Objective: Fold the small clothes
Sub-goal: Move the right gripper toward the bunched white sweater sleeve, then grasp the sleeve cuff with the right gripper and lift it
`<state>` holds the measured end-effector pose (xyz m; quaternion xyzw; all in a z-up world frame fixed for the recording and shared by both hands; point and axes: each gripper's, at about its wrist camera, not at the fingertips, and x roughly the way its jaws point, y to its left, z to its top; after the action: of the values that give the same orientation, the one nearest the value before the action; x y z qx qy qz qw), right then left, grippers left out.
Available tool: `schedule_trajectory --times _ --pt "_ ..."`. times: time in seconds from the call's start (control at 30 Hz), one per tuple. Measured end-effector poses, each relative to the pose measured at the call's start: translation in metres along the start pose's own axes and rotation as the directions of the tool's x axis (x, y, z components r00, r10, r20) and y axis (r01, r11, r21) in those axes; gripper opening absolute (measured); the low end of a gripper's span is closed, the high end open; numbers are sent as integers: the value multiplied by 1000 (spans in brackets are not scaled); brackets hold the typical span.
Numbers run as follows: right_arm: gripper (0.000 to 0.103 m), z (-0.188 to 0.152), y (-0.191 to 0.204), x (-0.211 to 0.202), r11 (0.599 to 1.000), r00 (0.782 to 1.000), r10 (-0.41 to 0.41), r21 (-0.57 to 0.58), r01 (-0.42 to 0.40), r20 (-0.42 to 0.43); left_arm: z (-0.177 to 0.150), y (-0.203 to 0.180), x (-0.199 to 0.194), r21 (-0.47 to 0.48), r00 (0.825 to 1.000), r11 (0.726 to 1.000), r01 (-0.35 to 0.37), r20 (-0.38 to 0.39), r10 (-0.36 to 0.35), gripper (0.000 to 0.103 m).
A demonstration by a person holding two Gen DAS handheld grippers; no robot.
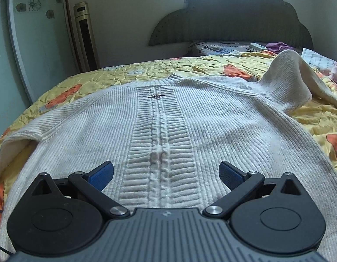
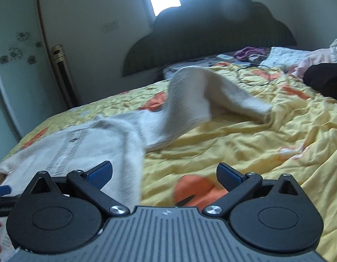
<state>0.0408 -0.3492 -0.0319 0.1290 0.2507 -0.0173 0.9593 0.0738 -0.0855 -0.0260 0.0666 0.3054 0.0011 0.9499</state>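
A white ribbed knit sweater [image 1: 164,122] lies flat on the yellow bedspread [image 1: 146,67], its neck toward the headboard. Its right sleeve [image 1: 286,83] humps up in a loose arch. My left gripper [image 1: 166,171] hovers open and empty over the sweater's lower middle, above the cable-knit strip. In the right wrist view the sweater [image 2: 81,148] lies at the left and its raised sleeve [image 2: 196,96] arches across the bed. My right gripper [image 2: 164,172] is open and empty, over the sweater's right edge and the bedspread [image 2: 255,135].
A dark cloud-shaped headboard [image 1: 233,17] stands at the far end. A tower fan [image 1: 85,35] stands by the wall at left. Pillows, a purple cloth [image 2: 249,51], a remote and a cable lie near the headboard. Dark clothing [image 2: 325,78] lies at the right.
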Motion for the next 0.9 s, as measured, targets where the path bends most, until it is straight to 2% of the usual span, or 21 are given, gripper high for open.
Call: schedule_trajectory --times 0.07,0.17,0.27,0.4,0.5,0.57,0.67,0.7,0.73,0.77,0.8,0.9 --pt "103 12 -31 12 998 998 -56 36 56 13 -5 -4 7 16 1000 1000 12 -5 -12 103" --pt "101 29 -80 37 991 997 -69 115 67 21 -12 -5 16 10 999 1000 20 -35 -20 103" --pt "97 43 -127 67 966 1000 -10 258 4 23 -12 0 22 -25 997 999 41 -57 -43 103" --pt "91 57 -176 100 880 994 83 462 -106 70 -14 2 24 -44 996 998 53 -63 -56 103" --pt "89 63 -192 125 842 989 125 519 -147 78 -14 0 25 -39 997 998 52 -63 -55 103" --pt "86 66 -195 138 835 993 109 537 -121 55 -14 0 25 -39 996 998 53 -63 -56 103" --pt "66 70 -194 155 824 990 131 549 -137 50 -14 0 26 -41 996 998 57 -65 -60 103" --pt "46 72 -191 155 828 991 132 545 -129 34 -13 0 26 -42 996 997 58 -65 -61 103" --pt "19 73 -190 159 832 993 118 545 -106 13 -13 1 26 -43 996 997 59 -66 -62 103" --pt "14 74 -188 161 832 996 92 550 -69 -13 -13 1 26 -44 996 997 60 -66 -63 103" --pt "13 75 -187 157 832 997 76 552 -52 -22 -13 1 26 -45 996 997 61 -66 -64 103" --pt "10 84 -184 139 836 997 78 542 -80 26 -13 2 26 -48 995 997 64 -67 -67 103"
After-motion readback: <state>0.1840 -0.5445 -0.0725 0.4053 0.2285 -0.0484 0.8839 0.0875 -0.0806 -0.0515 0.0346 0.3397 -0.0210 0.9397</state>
